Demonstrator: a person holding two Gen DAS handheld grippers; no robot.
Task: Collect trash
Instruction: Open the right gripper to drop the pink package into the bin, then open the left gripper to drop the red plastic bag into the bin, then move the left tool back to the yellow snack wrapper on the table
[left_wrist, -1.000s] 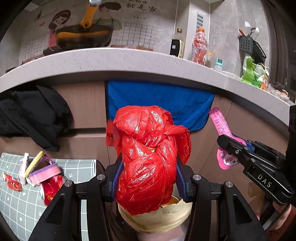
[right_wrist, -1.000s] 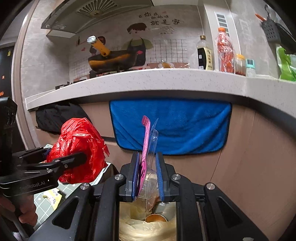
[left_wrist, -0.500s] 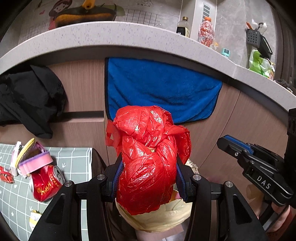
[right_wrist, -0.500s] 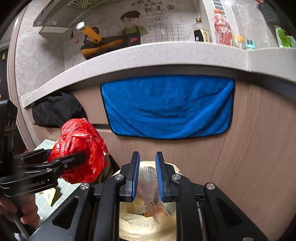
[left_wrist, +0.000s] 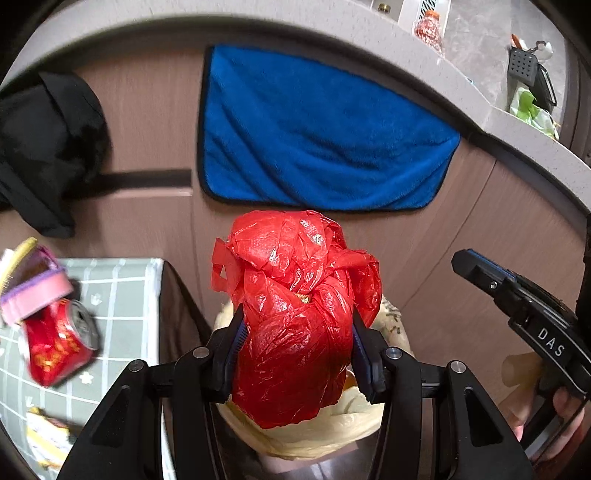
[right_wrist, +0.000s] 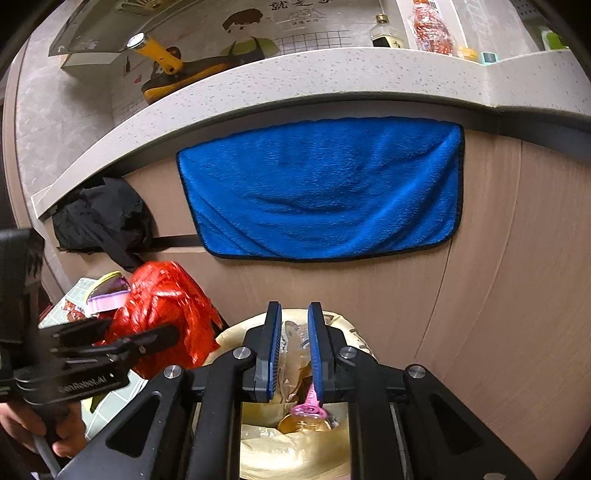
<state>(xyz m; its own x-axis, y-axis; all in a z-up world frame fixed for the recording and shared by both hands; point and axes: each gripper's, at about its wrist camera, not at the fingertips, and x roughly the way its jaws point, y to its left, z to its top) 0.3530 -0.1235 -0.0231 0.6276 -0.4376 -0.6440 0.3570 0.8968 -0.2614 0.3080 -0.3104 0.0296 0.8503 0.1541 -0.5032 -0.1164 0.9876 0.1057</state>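
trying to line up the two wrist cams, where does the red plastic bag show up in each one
Left wrist view: the red plastic bag fills the lower centre, clamped between the left gripper's fingers, above the lined trash bin.
Right wrist view: the red plastic bag sits at lower left, held in the left gripper, left of the bin.
Shared landmark: the blue towel hanging on the cabinet front below the counter.

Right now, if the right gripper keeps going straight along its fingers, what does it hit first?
Probably the trash inside the bin's cream plastic liner: the right gripper points down at its open mouth, above a pink plastic wrapper. Depth is unclear.
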